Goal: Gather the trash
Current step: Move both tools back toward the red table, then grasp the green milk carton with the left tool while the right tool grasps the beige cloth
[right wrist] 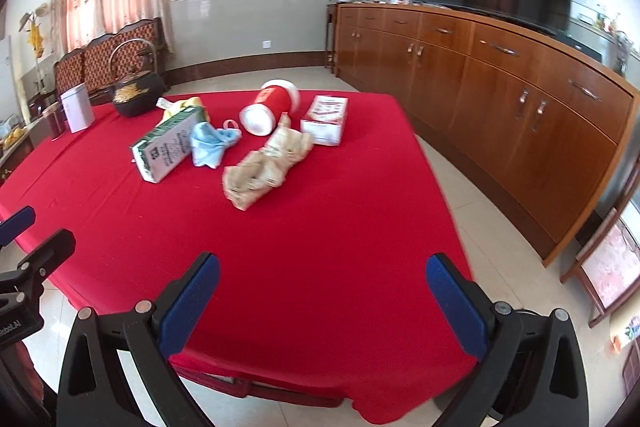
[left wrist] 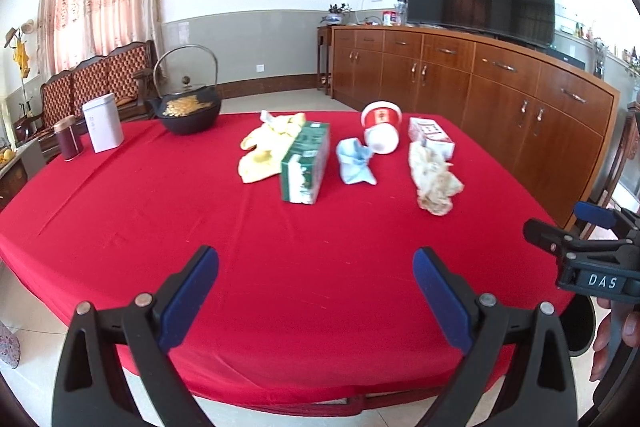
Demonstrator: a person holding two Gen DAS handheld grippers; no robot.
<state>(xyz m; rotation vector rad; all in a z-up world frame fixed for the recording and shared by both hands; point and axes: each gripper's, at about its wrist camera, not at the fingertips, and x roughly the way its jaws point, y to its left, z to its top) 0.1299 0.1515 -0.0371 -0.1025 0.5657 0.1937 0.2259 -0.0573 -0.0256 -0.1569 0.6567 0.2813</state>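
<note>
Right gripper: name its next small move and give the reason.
Probably ease the right gripper forward over the red tablecloth toward the crumpled brown paper. Its fingers are wide apart and hold nothing, and that paper is the closest piece of trash ahead of it, lying free on the cloth. The left gripper is also open and empty, farther from it.

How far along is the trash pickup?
Nothing looks collected yet. Both tools, left and right, are open and hold nothing. Left on the table: green carton, yellow wrapper, blue mask, red cup, small box, crumpled paper.
</note>
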